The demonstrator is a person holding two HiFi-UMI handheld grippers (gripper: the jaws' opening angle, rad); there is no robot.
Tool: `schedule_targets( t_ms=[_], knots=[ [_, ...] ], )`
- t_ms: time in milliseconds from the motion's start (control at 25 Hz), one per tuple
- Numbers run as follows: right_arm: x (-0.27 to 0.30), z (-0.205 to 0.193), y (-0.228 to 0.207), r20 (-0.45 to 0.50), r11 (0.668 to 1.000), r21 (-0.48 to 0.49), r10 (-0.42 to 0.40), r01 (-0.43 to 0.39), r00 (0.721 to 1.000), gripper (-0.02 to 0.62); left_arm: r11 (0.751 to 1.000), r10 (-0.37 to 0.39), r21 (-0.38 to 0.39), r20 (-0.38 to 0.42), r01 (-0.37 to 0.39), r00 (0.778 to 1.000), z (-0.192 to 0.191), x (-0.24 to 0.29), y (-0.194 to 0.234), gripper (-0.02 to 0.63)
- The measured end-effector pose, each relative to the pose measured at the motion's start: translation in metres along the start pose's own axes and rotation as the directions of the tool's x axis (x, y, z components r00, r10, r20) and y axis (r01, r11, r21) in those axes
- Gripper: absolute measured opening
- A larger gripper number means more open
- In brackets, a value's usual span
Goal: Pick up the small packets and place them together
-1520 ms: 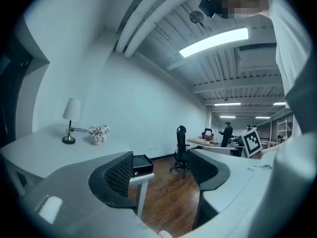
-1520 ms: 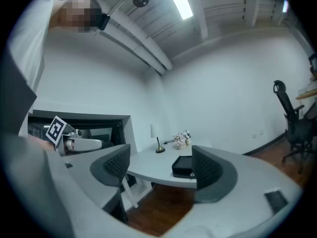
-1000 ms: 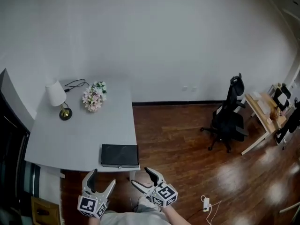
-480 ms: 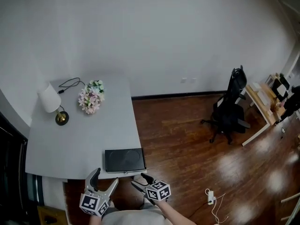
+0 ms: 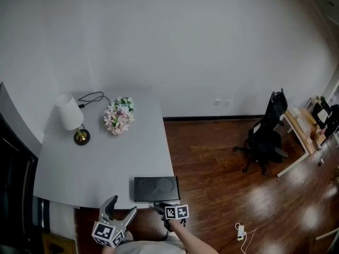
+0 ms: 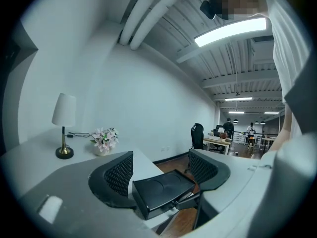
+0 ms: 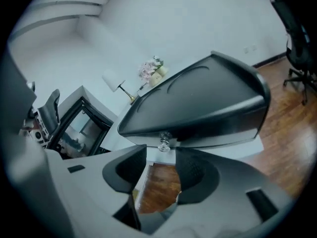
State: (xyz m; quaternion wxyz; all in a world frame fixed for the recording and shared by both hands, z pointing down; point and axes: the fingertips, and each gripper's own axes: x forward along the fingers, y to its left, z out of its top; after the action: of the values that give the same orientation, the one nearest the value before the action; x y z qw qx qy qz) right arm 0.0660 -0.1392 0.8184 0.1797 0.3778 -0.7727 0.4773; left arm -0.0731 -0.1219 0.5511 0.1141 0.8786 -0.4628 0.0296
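Observation:
No small packets show in any view. A flat black box (image 5: 156, 188) with a drawer front sits at the near edge of the grey desk (image 5: 95, 163). My right gripper (image 5: 159, 208) is low, right at the box's front. In the right gripper view its jaws have just been closing, and a small clear knob (image 7: 163, 142) on the box (image 7: 198, 103) sits at the fingertips of the right gripper (image 7: 161, 158), untouched by the pads. My left gripper (image 5: 122, 207) hangs left of the box, narrowly open and empty. The box (image 6: 161, 187) lies beyond the left gripper (image 6: 161, 166).
A white lamp (image 5: 72, 118) with a black cable and a vase of pink flowers (image 5: 119, 116) stand at the desk's back. A dark cabinet (image 5: 13, 168) lies left. Wooden floor (image 5: 228, 168) spreads right, with an office chair (image 5: 267, 136) and a white plug (image 5: 239, 230).
The right gripper has sunk and rolled, its jaws narrowing, and now sits at the box's front. The left gripper has dropped lower. The desk looks closer in the head view.

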Motion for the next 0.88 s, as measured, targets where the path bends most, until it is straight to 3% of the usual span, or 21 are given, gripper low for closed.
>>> schedule_targets(
  t_ms=[80, 160, 240, 360, 600, 880],
  knots=[
    [0.007, 0.002, -0.002, -0.019, 1.0, 0.006, -0.028, 0.028, 0.999, 0.176, 1.0, 0.016, -0.001, -0.007, -0.016, 1.0, -0.003, -0.006, 0.007, 0.341],
    [0.008, 0.003, -0.007, -0.018, 0.998, 0.01, -0.065, 0.065, 0.998, 0.102, 1.0, 0.029, -0.007, -0.008, -0.029, 1.0, -0.005, -0.011, 0.012, 0.341],
    [0.006, 0.002, -0.005, 0.004, 0.998, 0.034, -0.059, 0.059, 0.998, 0.067, 0.999, 0.043, -0.014, -0.007, -0.043, 0.999, -0.005, -0.017, 0.017, 0.341],
    [0.004, -0.005, -0.001, 0.004, 0.998, 0.044, -0.048, 0.048, 0.999, 0.067, 0.998, 0.052, -0.034, -0.007, -0.052, 0.999, -0.008, -0.021, 0.021, 0.341],
    [-0.013, -0.048, 0.013, -0.081, 0.999, -0.027, -0.026, 0.024, 0.996, 0.067, 0.999, 0.021, -0.046, -0.026, -0.023, 0.999, -0.017, -0.019, 0.011, 0.341],
    [-0.028, -0.088, 0.026, -0.094, 1.0, -0.001, 0.009, -0.009, 0.996, 0.064, 0.998, -0.023, -0.051, -0.039, 0.021, 0.999, -0.025, -0.016, -0.008, 0.318]
  ],
)
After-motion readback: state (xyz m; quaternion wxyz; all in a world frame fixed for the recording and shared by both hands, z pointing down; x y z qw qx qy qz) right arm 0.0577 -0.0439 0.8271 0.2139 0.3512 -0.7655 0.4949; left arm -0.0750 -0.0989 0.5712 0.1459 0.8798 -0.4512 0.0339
